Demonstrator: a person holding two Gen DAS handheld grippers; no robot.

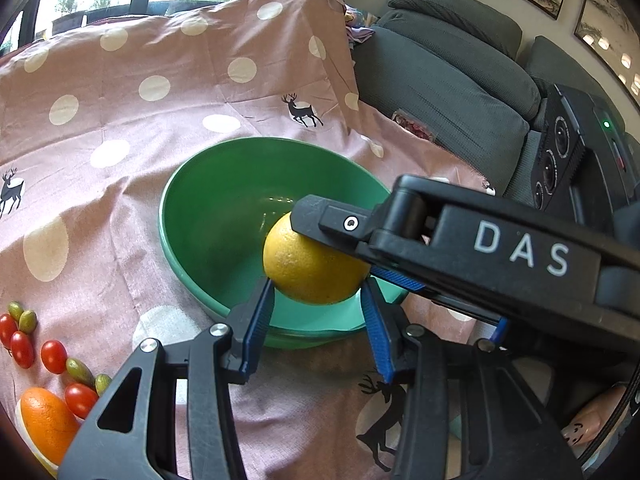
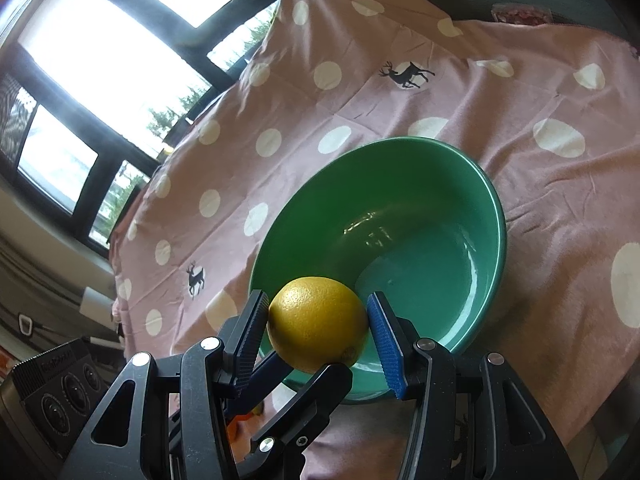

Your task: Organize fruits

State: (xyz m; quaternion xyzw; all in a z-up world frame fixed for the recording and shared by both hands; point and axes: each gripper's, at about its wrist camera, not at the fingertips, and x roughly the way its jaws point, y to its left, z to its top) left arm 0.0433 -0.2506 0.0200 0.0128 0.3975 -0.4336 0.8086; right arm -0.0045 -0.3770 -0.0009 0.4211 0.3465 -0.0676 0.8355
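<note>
A yellow lemon [image 1: 314, 266] hangs over the near rim of an empty green bowl [image 1: 224, 200]. In the left wrist view my left gripper [image 1: 316, 300] has its blue pads against the lemon's two sides. My right gripper crosses from the right, its black finger [image 1: 340, 222] on top of the lemon. In the right wrist view the lemon [image 2: 318, 322] sits between my right gripper's [image 2: 318, 320] pads, above the bowl's [image 2: 440, 184] near edge. The left gripper's fingers [image 2: 308, 396] show under the lemon.
The bowl stands on a pink spotted cloth [image 1: 120, 120] with deer prints. At the left edge of the cloth lie several cherry tomatoes [image 1: 54, 356], green olives [image 1: 28, 320] and an orange [image 1: 48, 420]. A grey sofa [image 1: 440, 80] is on the right, windows behind.
</note>
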